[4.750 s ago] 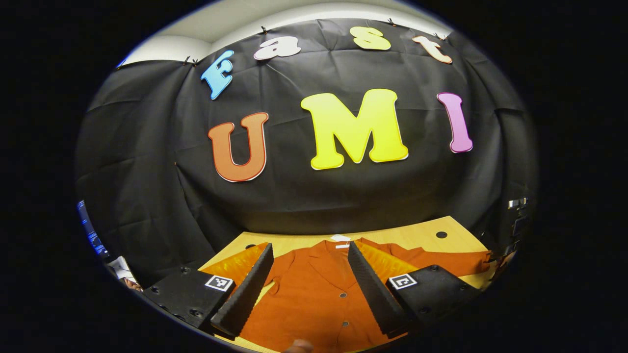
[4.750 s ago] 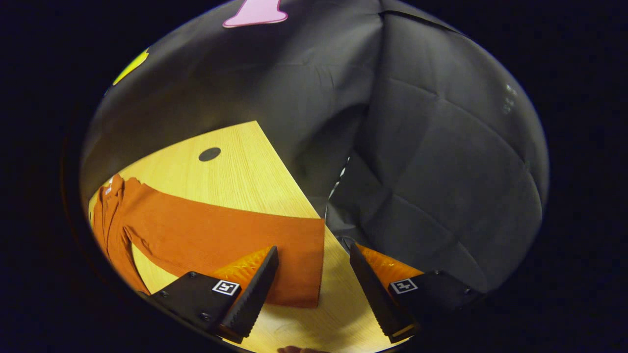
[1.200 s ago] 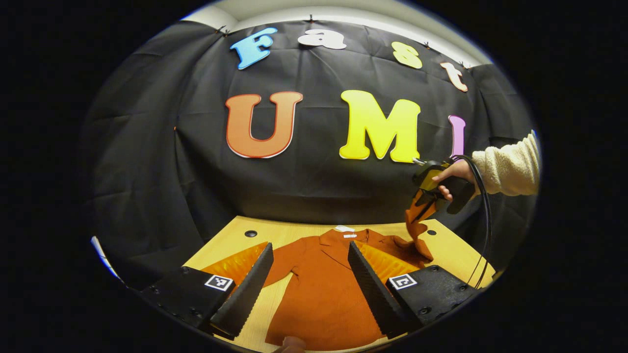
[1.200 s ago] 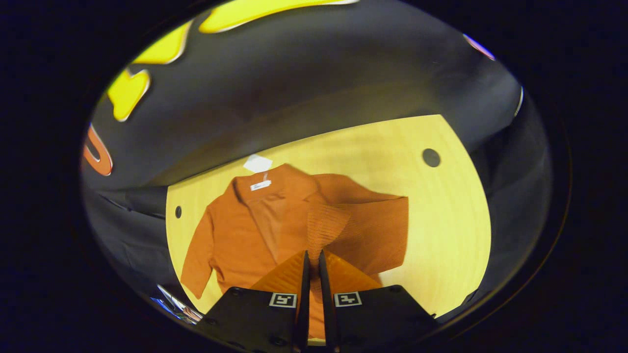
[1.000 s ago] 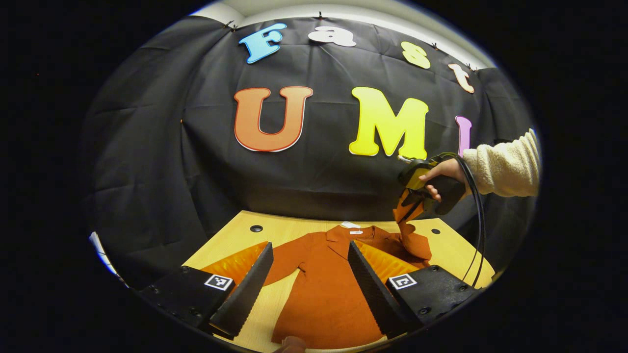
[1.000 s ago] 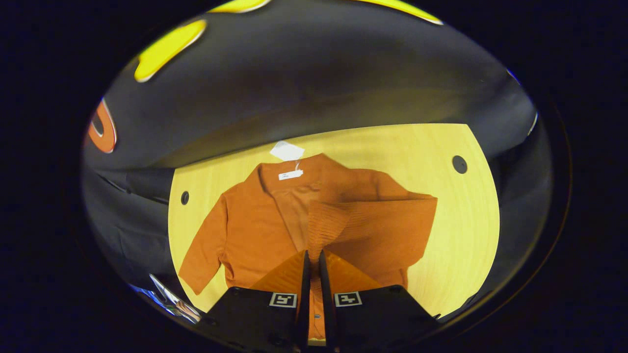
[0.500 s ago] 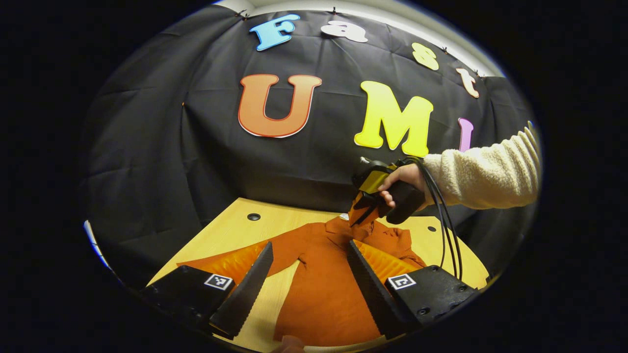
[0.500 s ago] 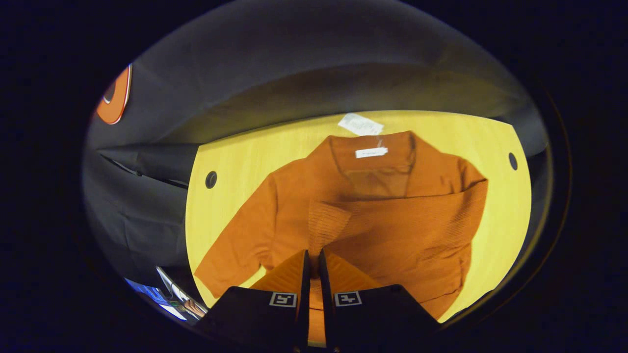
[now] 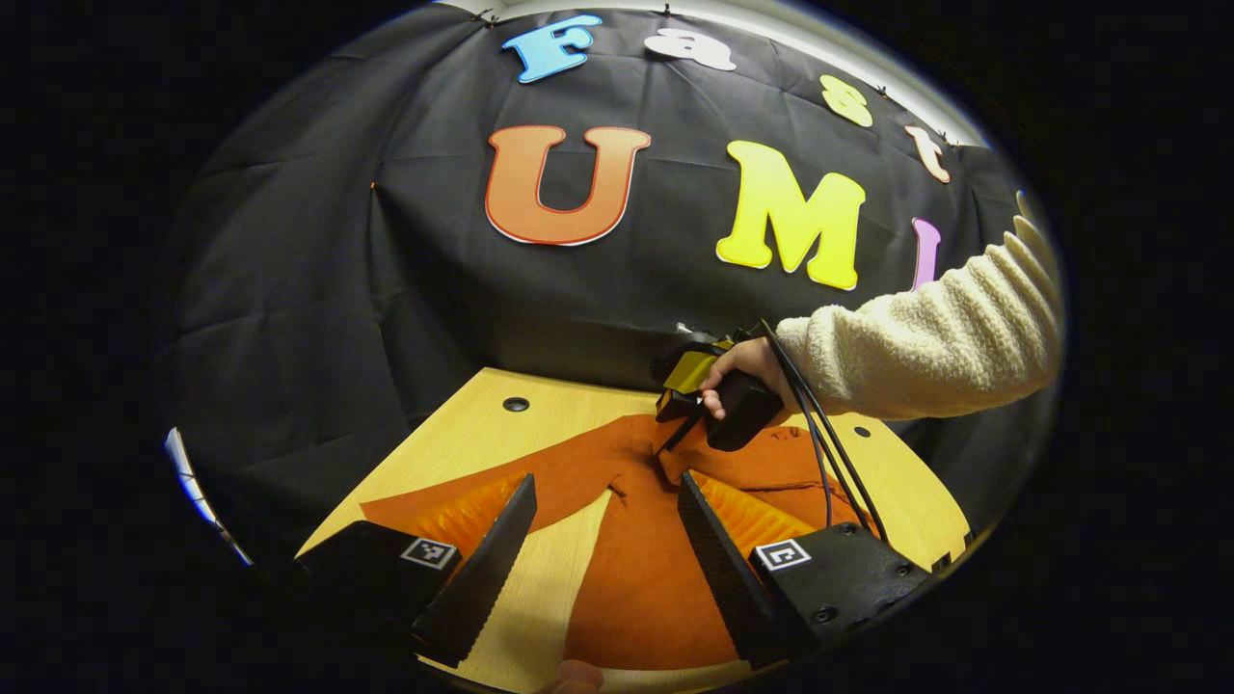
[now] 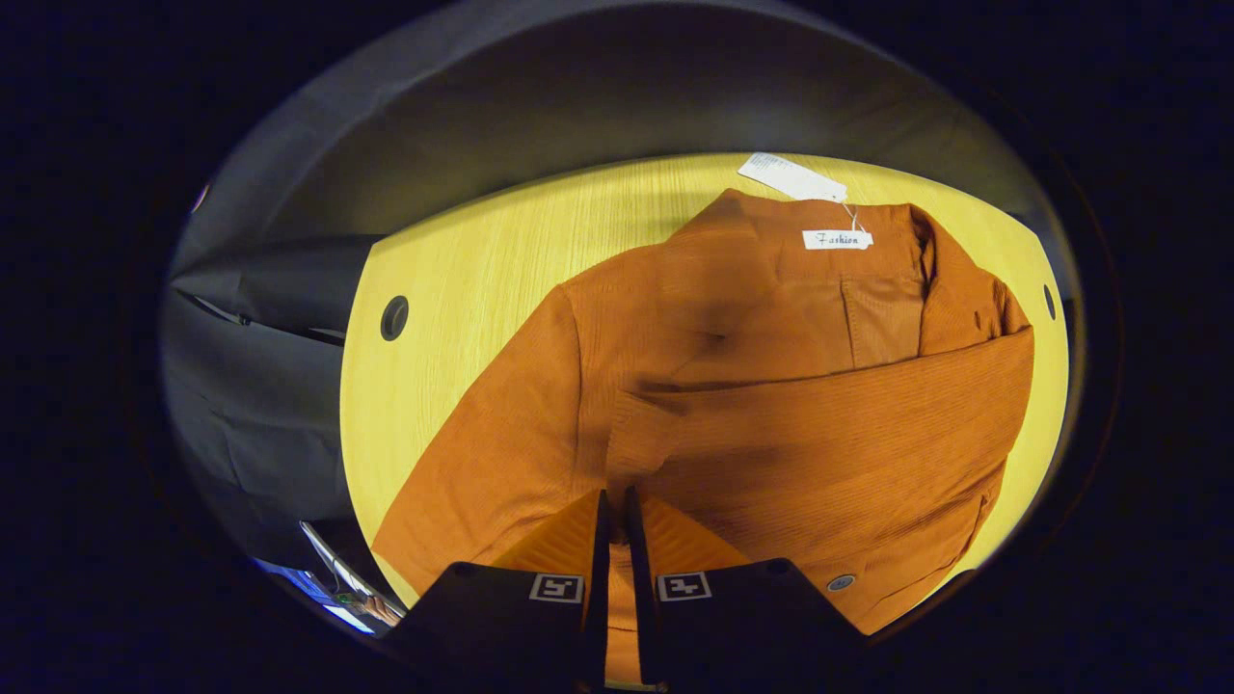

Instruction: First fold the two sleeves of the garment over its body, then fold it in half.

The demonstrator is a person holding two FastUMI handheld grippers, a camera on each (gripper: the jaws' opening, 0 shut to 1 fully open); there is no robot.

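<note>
One sleeve (image 10: 829, 424) clamped by right gripper (image 10: 614, 511) across orange jacket (image 10: 675, 318), left gripper (image 9: 603, 540) fingers apart (hovering over wooden table (image 9: 463, 434))

Garment (image 10: 771, 405): rust-orange ribbed jacket with collar and front buttons, lying face up and flat on the worktop (image 10: 463, 289). White neck label at the collar; white hang tag (image 10: 792, 177) resting on the worktop just beyond the collar. One sleeve (image 10: 829, 424) folded across the chest, its cuff end raised. Other sleeve (image 9: 482, 487) spread out sideways from the body.
</note>
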